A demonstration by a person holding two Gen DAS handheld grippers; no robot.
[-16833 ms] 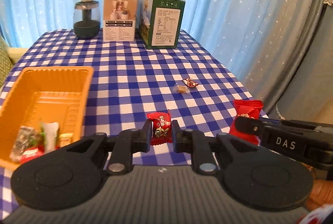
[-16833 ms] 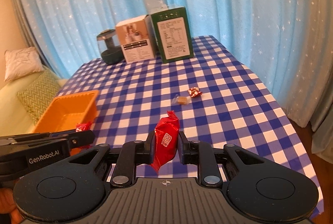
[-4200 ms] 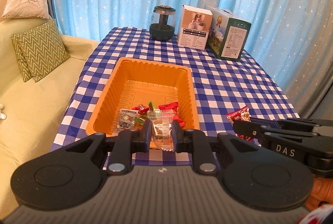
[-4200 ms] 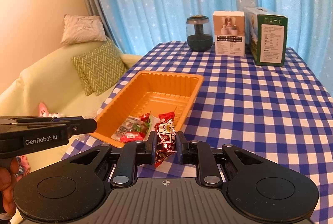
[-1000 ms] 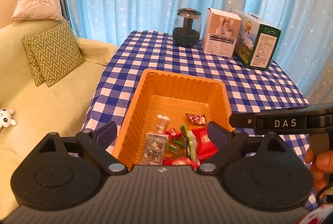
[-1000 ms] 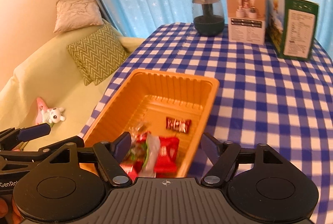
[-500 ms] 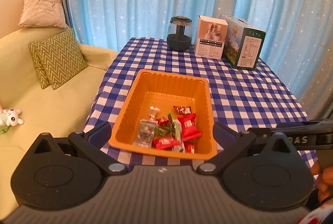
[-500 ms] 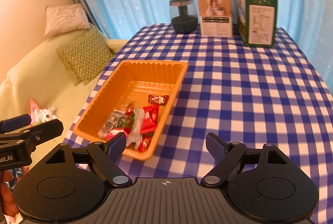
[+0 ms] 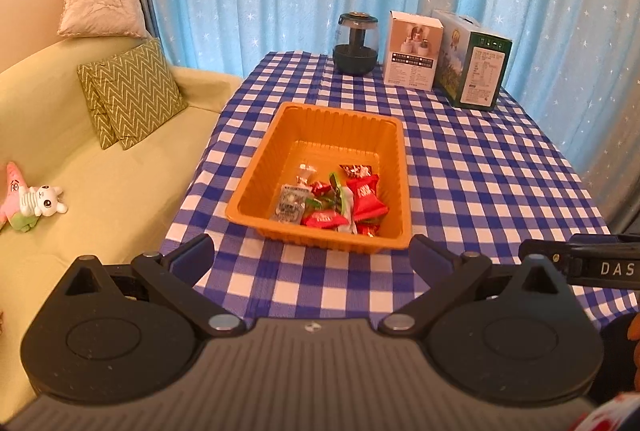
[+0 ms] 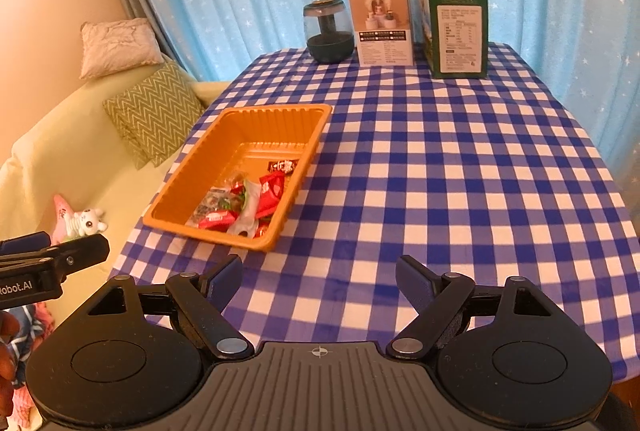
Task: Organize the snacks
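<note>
Snacks [image 9: 338, 201] lie in a pile at the near end of the orange tray [image 9: 256, 175] on the checked table [image 9: 480, 167]. Left gripper [image 9: 310, 257] and right gripper [image 10: 320, 277] both hang wide apart, holding nothing.

Left gripper [image 9: 312, 255] black w/ grey ribbed base, 2 silver screws, blue pads, right gripper [image 10: 319, 277] identical

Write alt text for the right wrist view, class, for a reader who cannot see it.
An orange tray holding a pile of wrapped snacks sits on a blue-checked tablecloth, beyond the open, empty right gripper. A dark jar and two boxes stand at the far edge before blue curtains; a sofa lies left.
</note>
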